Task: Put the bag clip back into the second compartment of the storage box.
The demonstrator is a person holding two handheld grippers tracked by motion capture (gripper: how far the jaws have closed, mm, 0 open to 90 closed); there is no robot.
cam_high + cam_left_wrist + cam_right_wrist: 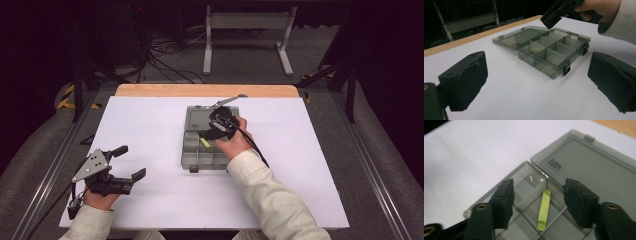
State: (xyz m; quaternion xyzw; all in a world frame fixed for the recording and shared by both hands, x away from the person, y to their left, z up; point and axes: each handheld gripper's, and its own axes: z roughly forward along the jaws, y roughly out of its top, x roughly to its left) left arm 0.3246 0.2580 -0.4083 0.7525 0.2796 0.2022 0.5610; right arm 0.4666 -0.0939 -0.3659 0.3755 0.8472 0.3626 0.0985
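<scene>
One grey box [202, 142] lies open mid-table, a yellow strip [544, 210] in one compartment. The lid's [594, 167] raised writing is too small to read. The right gripper [537, 197] hangs wide above the strip; the left gripper [131, 161] waits wide apart near the table's edge.

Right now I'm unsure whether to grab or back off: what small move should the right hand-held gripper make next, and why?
Probably lower the right hand-held gripper straight down. Its jaws stand open above the yellow-green strip, which lies in a compartment of the open organizer box, and nothing is gripped yet. The left hand-held gripper is open, away from the box.
</scene>
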